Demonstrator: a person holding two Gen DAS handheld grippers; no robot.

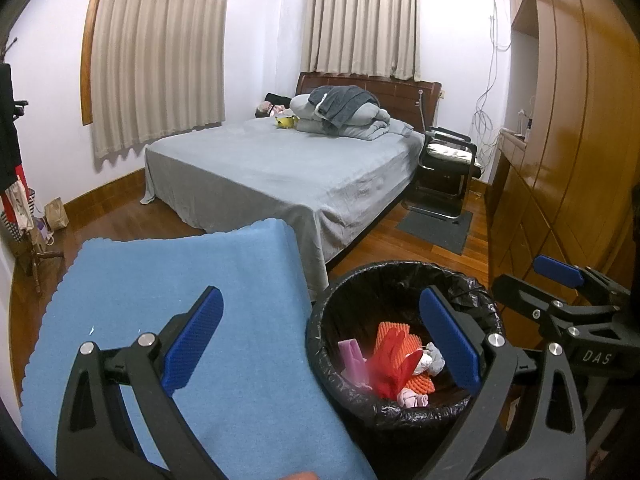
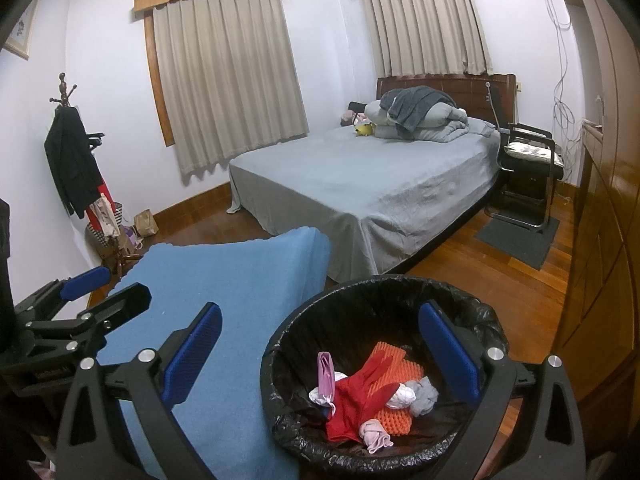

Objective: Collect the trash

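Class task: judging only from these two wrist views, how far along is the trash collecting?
Done: the bin already holds a red piece, orange foam netting, a pink item and crumpled tissues. In hand: nothing; the left gripper and right gripper are open and empty. Left: no trash shows on the blue cloth.

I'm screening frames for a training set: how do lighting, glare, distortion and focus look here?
Left wrist: heavy fisheye bending of the curtains, a bright sheen on the wooden wardrobe, a blurred patch at the bottom edge. Right wrist: same curvature, dark corner vignetting, trash bin contents sharp.
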